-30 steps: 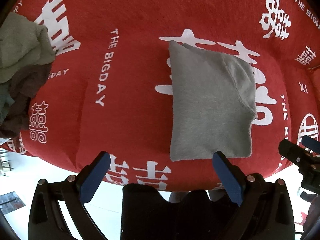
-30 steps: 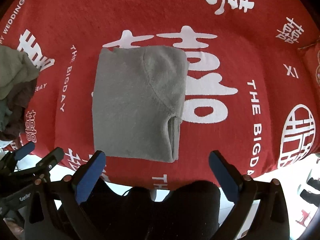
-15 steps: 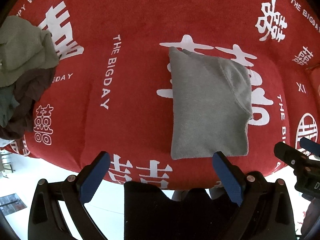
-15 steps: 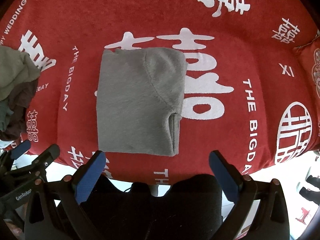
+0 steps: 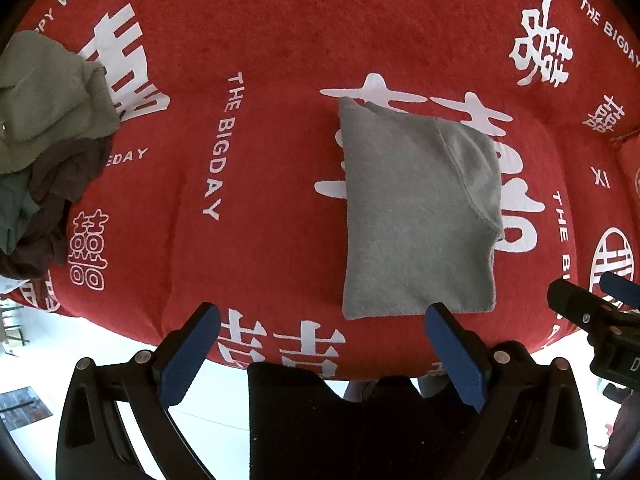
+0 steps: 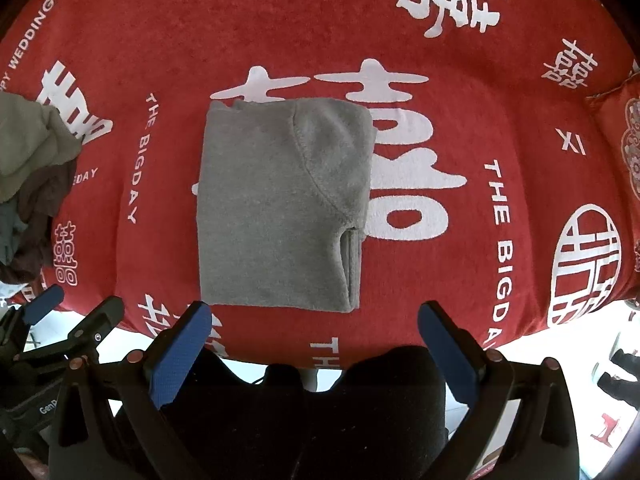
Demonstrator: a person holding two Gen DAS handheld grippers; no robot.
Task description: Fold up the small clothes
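A grey garment [image 5: 416,216] lies folded into a neat rectangle on the red printed cloth [image 5: 272,184]; it also shows in the right wrist view [image 6: 280,208]. My left gripper [image 5: 324,320] is open and empty, held back at the cloth's near edge, with its right finger [image 5: 452,340] by the garment's near edge. My right gripper [image 6: 316,316] is open and empty, just short of the garment's near edge. Each gripper shows at the side of the other's view.
A heap of unfolded clothes, olive and dark brown [image 5: 44,148], lies at the cloth's left edge; it also shows in the right wrist view [image 6: 32,176]. A red cushion [image 6: 624,140] sits at the far right. White floor lies below the cloth's near edge.
Both grippers have drawn back slightly from the garment, which now sits a little higher in both views. The garment has not moved.
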